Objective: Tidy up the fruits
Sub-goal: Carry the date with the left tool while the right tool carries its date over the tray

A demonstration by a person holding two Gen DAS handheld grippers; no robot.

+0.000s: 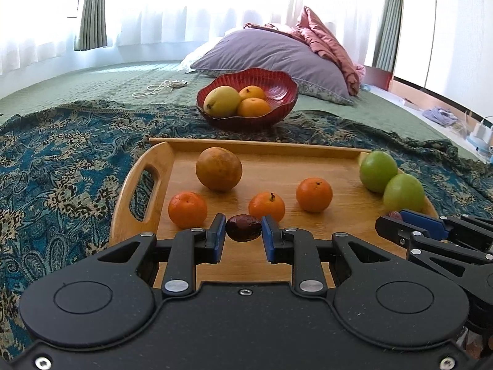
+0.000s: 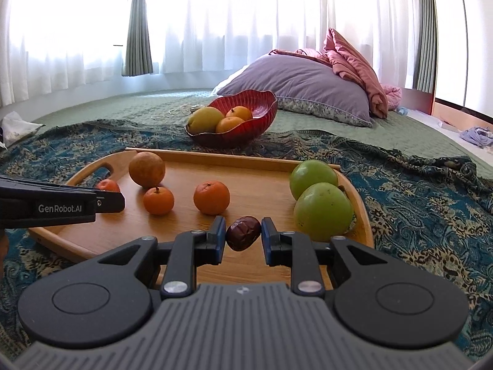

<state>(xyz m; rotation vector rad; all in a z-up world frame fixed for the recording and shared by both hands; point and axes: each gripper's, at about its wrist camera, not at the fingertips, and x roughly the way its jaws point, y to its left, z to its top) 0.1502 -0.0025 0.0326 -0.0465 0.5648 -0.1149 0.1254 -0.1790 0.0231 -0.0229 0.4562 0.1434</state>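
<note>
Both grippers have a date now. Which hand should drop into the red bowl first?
Probably left. In its view the red bowl lies almost straight ahead of the left gripper, shut on its date. From the right gripper, with its own date, the bowl sits further leftward.

- In the left wrist view, the right gripper (image 1: 389,219) is cut off by the right edge of the frame, and only a sliver of the reddish fruit (image 1: 395,215) at its tip can be seen.
- In the right wrist view, the left gripper (image 2: 121,201) is cut off at the left edge; whatever sits between its fingers is hidden.
- An orange (image 2: 107,185) in the middle left is half covered by that gripper.
- The near rim of the wooden tray (image 1: 129,215) is concealed by the gripper bodies.
- The small items at the right edge (image 1: 480,129) are too blurred to be identified.
</note>
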